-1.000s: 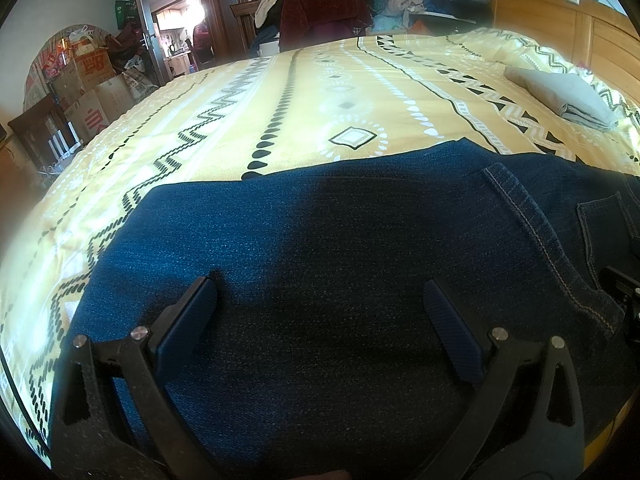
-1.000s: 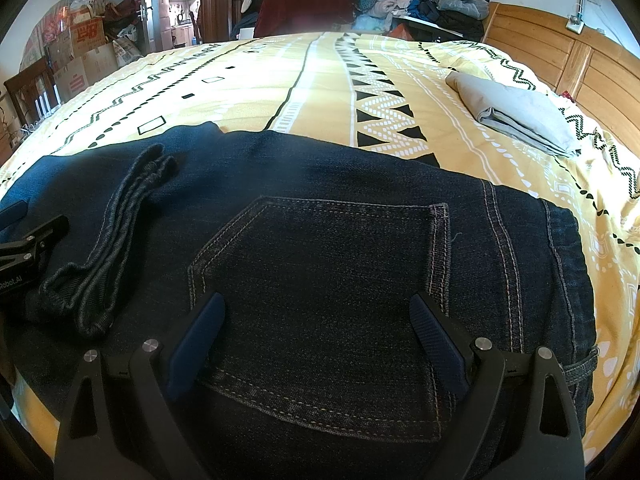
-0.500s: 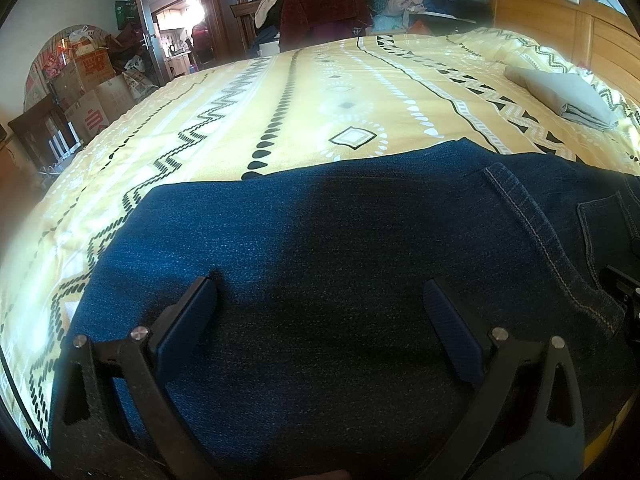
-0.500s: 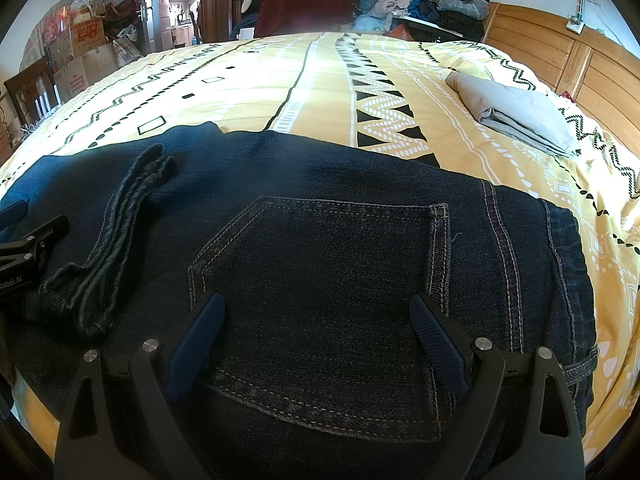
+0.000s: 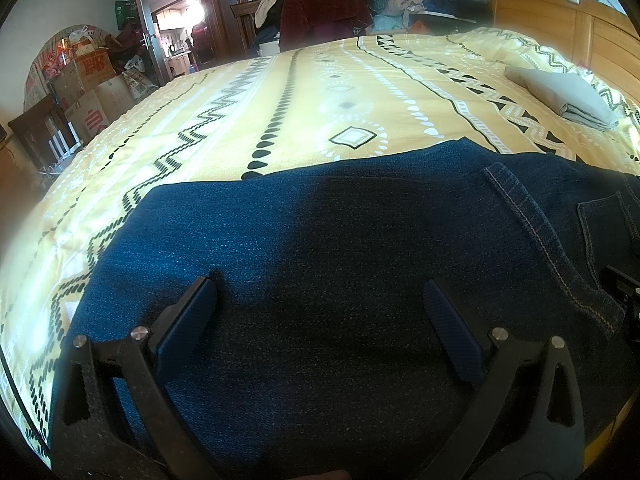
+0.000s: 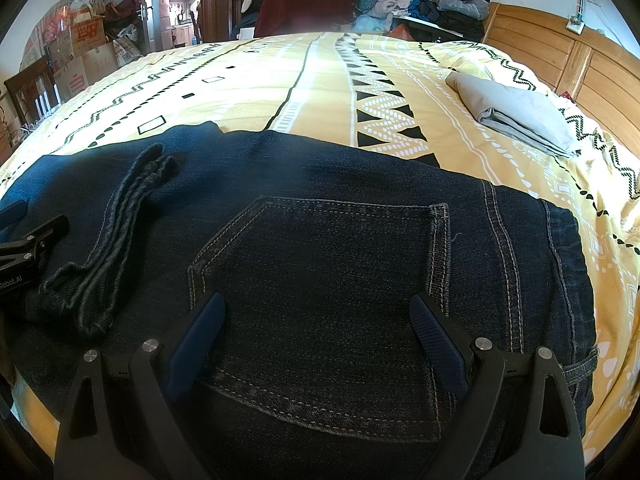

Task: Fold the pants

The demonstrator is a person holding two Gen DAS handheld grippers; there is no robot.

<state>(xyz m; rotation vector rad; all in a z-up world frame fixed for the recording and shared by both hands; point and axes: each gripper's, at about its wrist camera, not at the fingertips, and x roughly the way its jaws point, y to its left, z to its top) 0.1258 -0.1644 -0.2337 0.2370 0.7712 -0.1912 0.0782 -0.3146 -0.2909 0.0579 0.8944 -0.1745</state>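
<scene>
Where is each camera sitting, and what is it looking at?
Left wrist: on the left hand-held gripper, low over the jeans leg, facing across the bed; its open fingers show.
Right wrist: on the right hand-held gripper, over the back pocket; open fingers show.
Shared: jeans, bed, folded grey cloth, each other's gripper edge.
</scene>
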